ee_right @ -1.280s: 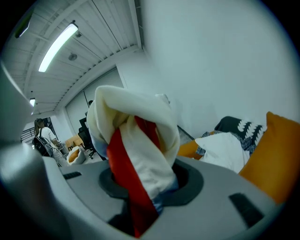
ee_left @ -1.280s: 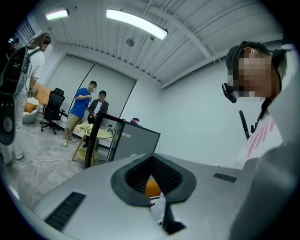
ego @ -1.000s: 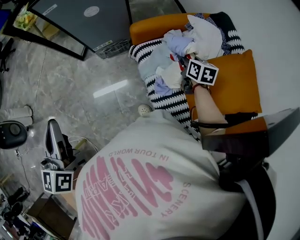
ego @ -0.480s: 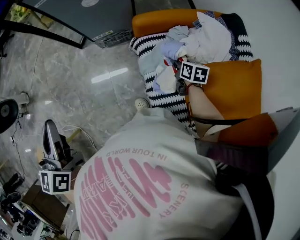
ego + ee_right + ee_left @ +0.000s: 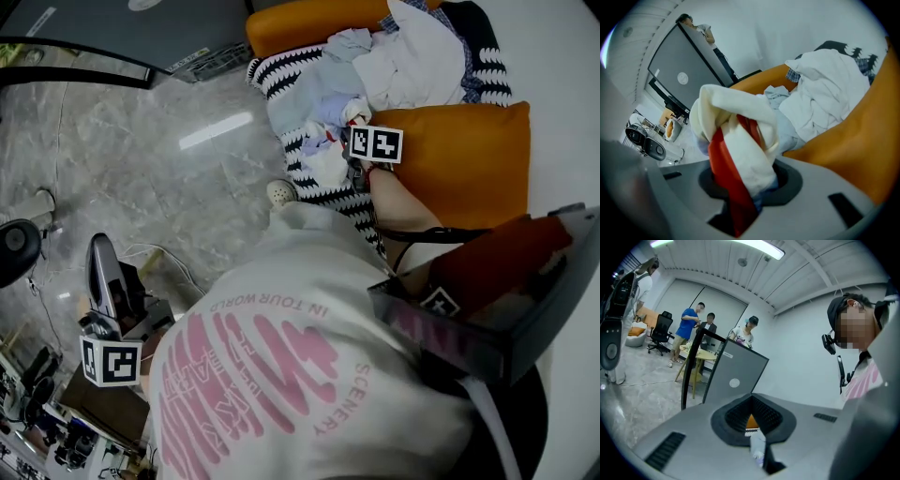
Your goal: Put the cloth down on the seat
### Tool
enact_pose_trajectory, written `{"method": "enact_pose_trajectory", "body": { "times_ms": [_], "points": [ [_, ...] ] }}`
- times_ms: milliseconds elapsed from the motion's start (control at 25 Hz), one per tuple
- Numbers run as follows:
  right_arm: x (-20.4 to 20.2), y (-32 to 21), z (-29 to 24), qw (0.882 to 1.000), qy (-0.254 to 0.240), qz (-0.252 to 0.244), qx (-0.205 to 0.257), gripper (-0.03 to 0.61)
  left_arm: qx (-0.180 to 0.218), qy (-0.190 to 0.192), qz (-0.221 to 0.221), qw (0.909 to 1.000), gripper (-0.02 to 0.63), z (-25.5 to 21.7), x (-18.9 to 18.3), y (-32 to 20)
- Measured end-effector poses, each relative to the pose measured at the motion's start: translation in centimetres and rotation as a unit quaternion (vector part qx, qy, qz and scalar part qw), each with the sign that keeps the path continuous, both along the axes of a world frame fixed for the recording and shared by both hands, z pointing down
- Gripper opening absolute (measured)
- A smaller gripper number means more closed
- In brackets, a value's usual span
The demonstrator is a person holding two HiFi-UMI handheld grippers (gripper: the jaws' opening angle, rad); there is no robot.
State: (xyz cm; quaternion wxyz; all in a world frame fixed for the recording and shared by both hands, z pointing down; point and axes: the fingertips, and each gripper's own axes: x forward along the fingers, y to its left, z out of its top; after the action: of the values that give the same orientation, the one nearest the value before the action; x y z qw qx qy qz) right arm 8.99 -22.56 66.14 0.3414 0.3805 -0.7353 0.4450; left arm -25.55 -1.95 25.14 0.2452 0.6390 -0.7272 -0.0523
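Right tool (image 5: pixel 740 187) still clamps the cloth (image 5: pixel 736 140) over the seat (image 5: pixel 459 169).

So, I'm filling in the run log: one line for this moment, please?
step: placing, cloth not released | right gripper: shut on cloth, over seat | left gripper: shut, empty, away from seat

left gripper (image 5: pixel 752 414) | jaws together | grey board (image 5: pixel 736 373) beyond | people (image 5: pixel 690 326) far
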Motion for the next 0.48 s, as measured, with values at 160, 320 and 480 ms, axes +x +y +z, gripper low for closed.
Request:
{"method": "enact_pose_trajectory", "body": {
  "times_ms": [160, 320, 480],
  "points": [
    [0.9, 2.6, 1.4, 0.998, 0.046, -0.012, -0.045, 0.127, -0.009, 0.006, 0.003, 0.9999, 0.009, -0.3, 0.0, 0.0],
    [1.4, 5.2, 2.9, 0.991, 0.089, -0.052, -0.091, 0.127, -0.035, 0.002, 0.006, 0.9994, 0.009, -0.2, 0.2, -0.8],
    [1.9, 5.4, 6.7, 0.985, 0.106, -0.05, -0.129, 0.127, -0.072, 0.0, 0.011, 0.9974, 0.009, 3.1, 0.7, -2.8]
  ]
}}
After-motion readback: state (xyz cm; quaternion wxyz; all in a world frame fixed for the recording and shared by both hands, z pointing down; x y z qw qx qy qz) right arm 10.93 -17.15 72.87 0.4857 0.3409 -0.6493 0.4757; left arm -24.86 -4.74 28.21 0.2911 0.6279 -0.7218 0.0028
